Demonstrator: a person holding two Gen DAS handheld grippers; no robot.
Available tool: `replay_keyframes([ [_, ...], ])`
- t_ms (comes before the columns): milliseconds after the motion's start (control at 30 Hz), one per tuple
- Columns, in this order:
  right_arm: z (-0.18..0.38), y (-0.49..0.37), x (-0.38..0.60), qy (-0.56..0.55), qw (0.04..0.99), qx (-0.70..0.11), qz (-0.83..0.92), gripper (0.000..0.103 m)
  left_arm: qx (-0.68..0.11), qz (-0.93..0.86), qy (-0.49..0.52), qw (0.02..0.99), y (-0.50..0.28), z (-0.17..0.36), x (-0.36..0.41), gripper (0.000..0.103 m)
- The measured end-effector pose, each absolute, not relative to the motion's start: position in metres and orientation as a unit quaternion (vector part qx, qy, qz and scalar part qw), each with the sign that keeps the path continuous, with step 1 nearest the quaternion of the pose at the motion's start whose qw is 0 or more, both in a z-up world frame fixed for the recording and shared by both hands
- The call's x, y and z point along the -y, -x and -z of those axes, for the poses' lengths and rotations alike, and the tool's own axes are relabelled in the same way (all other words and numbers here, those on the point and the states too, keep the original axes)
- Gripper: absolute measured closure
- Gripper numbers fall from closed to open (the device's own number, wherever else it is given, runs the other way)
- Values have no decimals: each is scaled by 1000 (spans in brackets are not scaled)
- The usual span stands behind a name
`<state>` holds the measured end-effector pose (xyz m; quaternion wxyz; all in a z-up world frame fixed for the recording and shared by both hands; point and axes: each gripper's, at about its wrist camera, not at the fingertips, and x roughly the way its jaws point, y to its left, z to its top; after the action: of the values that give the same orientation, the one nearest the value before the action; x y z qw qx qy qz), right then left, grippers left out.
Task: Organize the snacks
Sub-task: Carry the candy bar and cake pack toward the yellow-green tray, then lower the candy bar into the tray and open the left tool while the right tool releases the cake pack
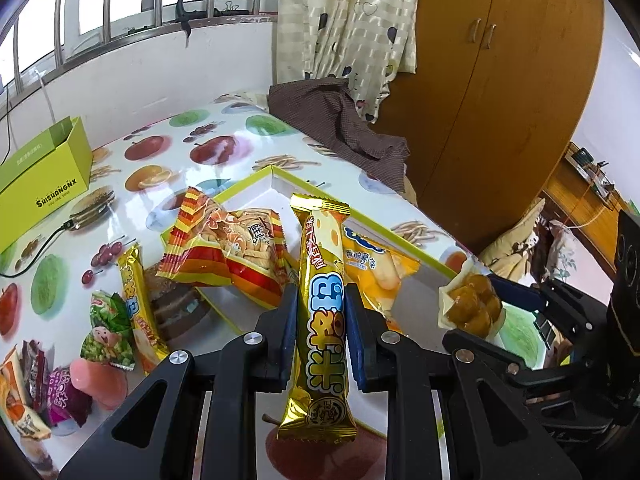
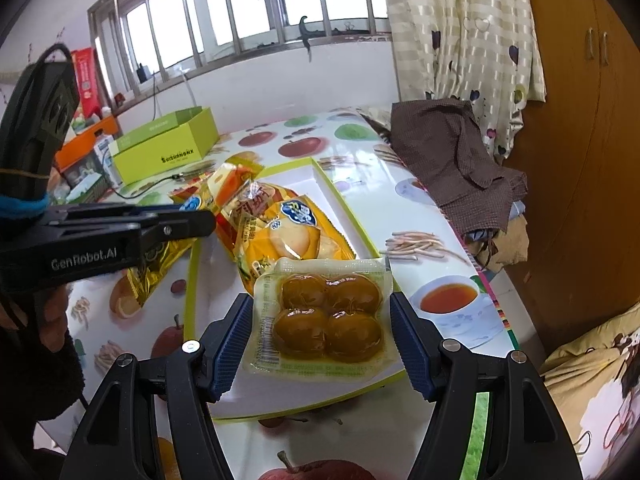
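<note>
1. Our left gripper (image 1: 321, 312) pinches a gold snack bar (image 1: 320, 304) between its blue pads; the bar stands nearly upright, its top end over the white tray (image 1: 280, 178) with the lime rim.
2. Our right gripper (image 2: 322, 340) clamps a clear packet of four brown glazed balls (image 2: 330, 312) by its two side edges, fingers spread to the packet's width; the packet hangs over the near part of the tray.
3. In the tray lie a striped orange bag of sticks (image 1: 228, 256) and a yellow bag of biscuits (image 1: 380, 268), side by side and touching.
4. On the fruit-print table (image 1: 180, 152), left of the tray, rest a second gold bar (image 1: 138, 304), a green wrapped snack (image 1: 108, 328) and a few small packets at the edge.
5. A lime box (image 1: 44, 176) stands open at the far left; a brown cloth (image 1: 340, 124) is heaped at the far end of the table.
</note>
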<state>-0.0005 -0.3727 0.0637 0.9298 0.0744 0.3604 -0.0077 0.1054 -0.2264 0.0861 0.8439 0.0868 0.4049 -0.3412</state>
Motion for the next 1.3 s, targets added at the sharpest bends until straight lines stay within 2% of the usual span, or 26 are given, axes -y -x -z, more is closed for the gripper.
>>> replay_keyframes([
  [1300, -32, -31, 363, -7, 919, -394, 20, 35, -435, 302, -68, 846, -146, -54, 249, 79],
])
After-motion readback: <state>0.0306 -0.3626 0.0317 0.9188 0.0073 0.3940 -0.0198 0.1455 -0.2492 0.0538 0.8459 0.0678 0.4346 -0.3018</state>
